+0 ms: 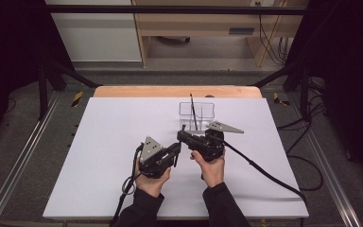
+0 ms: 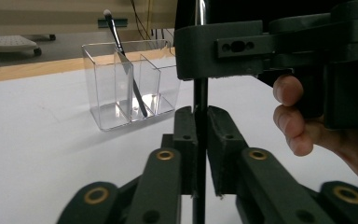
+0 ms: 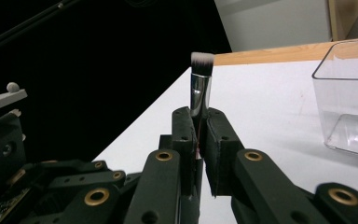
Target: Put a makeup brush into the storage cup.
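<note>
1. The right tool (image 3: 199, 140) has its jaws closed on a makeup brush (image 3: 200, 88). The grip sits on the handle just below the metal collar, and the white-tipped bristles stand upright above the jaws.
2. The left tool (image 2: 200, 149) has its jaws pressed together on the same brush, lower down its thin black handle, which runs upright between them. In the high view the two tools meet nose to nose over the middle of the white surface (image 1: 99, 156).
3. Risk: with both tools clamped on one thin handle, any pull or twist by either hand can bend or snap it, or drag it through the pads.
4. Risk: if one tool lets go before the other has a firm hold, the brush can tip and fall to the surface. It is top-heavy at the bristle end.
5. A clear divided holder (image 1: 196, 116) stands just beyond the tools, near the far edge of the surface. A second, thinner brush (image 2: 126, 65) leans in its middle compartment.
6. Risk: the holder looks light. A tool or brush striking its rim, or the leaning brush, can tip it or push it back.
</note>
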